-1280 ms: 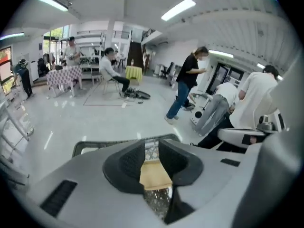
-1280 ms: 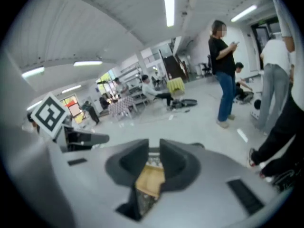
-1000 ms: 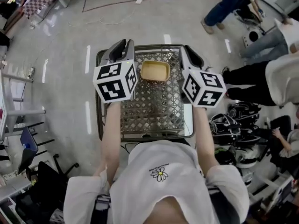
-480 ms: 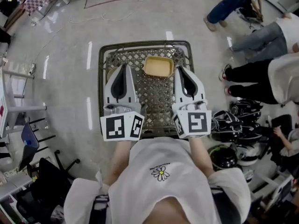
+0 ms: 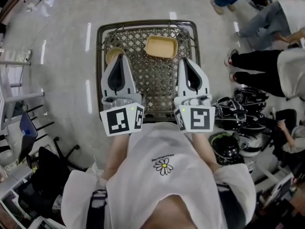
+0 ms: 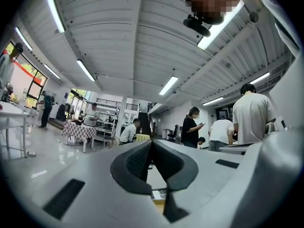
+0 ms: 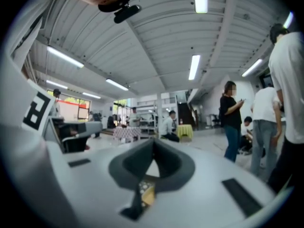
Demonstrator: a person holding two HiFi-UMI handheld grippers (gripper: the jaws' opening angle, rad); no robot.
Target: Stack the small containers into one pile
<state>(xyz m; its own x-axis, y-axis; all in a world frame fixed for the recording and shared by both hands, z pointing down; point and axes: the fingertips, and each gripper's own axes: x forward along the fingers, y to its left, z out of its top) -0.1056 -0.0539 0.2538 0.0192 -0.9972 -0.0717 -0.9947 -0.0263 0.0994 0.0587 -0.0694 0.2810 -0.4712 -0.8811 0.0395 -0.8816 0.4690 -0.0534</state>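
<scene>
pile not formed: the rectangular container [image 5: 161, 47] sits at the far rim of the cart mesh [image 5: 155, 82], the round container [image 5: 112, 55] apart at far left, partly behind the left gripper [image 5: 119, 57]. both look shallow, smooth, pale yellow; the mesh is open metal lattice. left gripper jaws together, empty; right gripper [image 5: 186, 60] jaws have just been closing, now together on nothing

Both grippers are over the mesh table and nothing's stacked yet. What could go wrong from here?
1. The left hand-held gripper and right hand-held gripper have just closed, with nothing between them; reaching in shut would likely shove a container rather than grip it.
2. The round container sits partly hidden behind the left tip, near the table rim; a nudge might tip it off.
</scene>
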